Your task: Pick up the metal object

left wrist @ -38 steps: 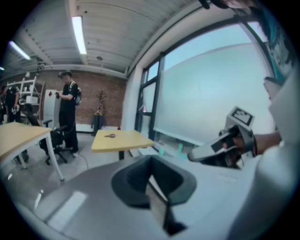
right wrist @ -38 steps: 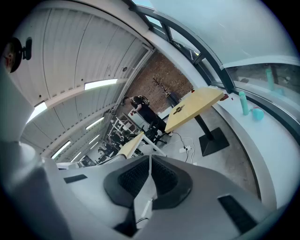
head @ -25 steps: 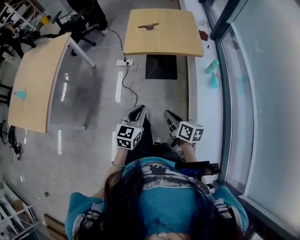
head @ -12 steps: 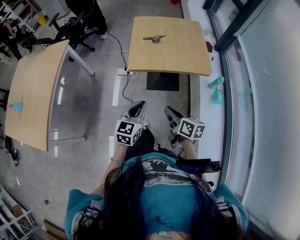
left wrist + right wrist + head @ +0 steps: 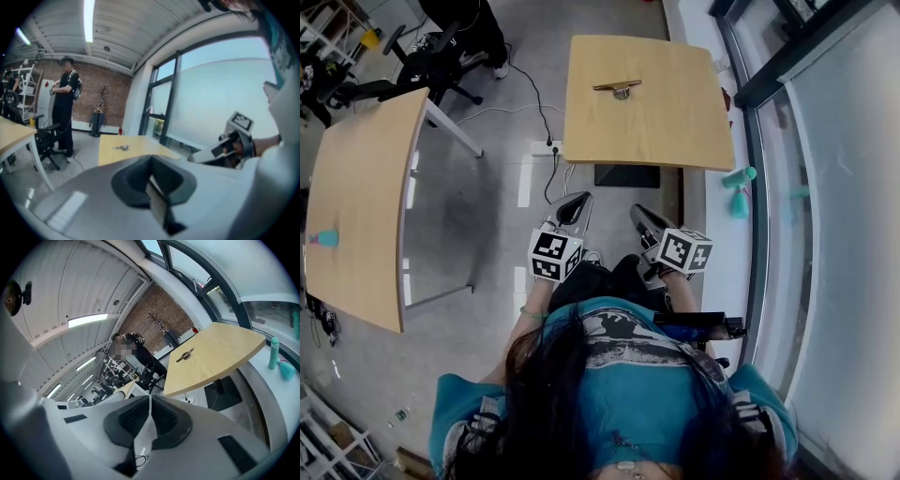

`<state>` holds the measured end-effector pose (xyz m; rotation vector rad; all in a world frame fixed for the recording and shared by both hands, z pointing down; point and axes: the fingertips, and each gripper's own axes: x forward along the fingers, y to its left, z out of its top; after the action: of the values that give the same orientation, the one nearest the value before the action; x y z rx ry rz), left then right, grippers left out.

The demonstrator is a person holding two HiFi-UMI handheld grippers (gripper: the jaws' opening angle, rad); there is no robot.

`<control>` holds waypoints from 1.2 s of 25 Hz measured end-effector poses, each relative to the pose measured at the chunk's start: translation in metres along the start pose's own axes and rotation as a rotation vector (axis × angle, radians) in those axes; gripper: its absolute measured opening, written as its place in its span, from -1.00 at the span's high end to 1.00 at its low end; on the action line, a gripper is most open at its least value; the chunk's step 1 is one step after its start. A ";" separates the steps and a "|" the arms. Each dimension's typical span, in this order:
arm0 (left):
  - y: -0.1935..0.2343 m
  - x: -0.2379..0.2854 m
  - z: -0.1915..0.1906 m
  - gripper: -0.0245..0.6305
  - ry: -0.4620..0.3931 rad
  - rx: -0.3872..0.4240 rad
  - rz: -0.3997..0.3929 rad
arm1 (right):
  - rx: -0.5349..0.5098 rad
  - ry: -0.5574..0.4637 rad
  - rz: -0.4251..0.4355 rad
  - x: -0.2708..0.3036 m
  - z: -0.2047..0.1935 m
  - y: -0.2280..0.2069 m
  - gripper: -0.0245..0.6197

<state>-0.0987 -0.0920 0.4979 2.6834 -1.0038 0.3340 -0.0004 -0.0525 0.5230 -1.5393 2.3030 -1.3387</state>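
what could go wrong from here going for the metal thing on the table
The left gripper and right gripper both have jaws together; reaching in like that would likely shove the metal object across the table instead of gripping it. A black cable and power strip lie on the floor near the table's base, a possible trip hazard on approach.

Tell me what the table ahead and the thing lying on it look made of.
Tabletop: light wood or wood-look laminate, matte, judging by the even pale tan surface with faint grain. Object: probably metal. It is a thin brownish-grey bar with a dull sheen, too small to tell the finish.
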 end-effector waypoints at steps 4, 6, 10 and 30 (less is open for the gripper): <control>0.016 0.024 0.006 0.92 0.018 0.024 -0.007 | 0.012 0.002 -0.026 0.017 0.019 -0.010 0.85; 0.024 0.040 0.010 0.92 0.029 0.046 -0.007 | 0.016 0.002 -0.024 0.028 0.032 -0.016 0.85; 0.044 0.074 0.018 0.92 0.028 0.052 0.009 | 0.017 0.016 -0.019 0.051 0.056 -0.035 0.85; 0.123 0.321 0.040 0.63 0.270 0.174 0.088 | -0.026 0.130 0.066 0.140 0.222 -0.154 0.85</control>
<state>0.0600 -0.3892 0.5764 2.6511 -1.0524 0.8119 0.1482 -0.3170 0.5445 -1.4093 2.4331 -1.4384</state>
